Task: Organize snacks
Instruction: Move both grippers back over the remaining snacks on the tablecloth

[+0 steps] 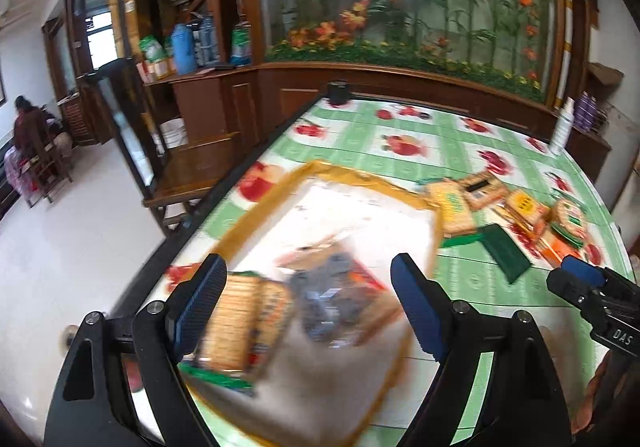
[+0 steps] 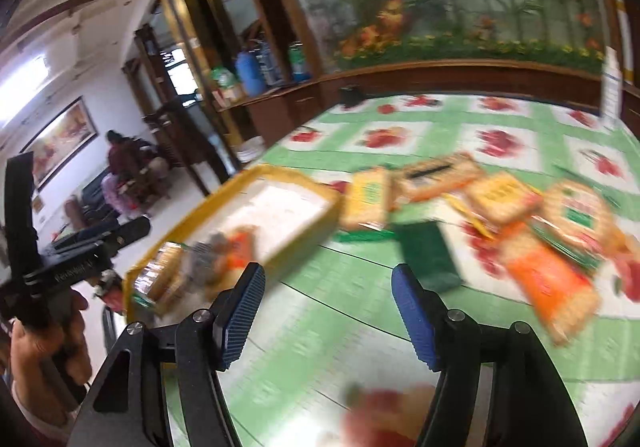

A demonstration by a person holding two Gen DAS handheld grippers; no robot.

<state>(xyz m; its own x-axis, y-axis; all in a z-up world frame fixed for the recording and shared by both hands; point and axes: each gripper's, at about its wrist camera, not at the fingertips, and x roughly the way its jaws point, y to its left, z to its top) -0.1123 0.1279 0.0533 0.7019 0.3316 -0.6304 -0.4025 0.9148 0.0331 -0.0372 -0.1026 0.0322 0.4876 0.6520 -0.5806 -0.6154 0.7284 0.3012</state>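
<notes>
The table (image 2: 320, 327) has a green cloth with red fruit. Near its left edge, the yellow tray (image 1: 320, 169) holds about 3 snacks. More snack packs (image 2: 500, 199) lie toward the right edge. The left gripper (image 1: 308, 295) and right gripper (image 2: 328, 307) are wide, holding nothing.

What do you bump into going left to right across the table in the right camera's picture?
Yellow tray with snacks inside → yellow-green cracker pack → dark green packet → orange snack bag.

Blurred snack packets (image 2: 472, 203) strewn beside yellow-rimmed tray (image 1: 320, 169) holding three packets (image 1: 280, 307).
</notes>
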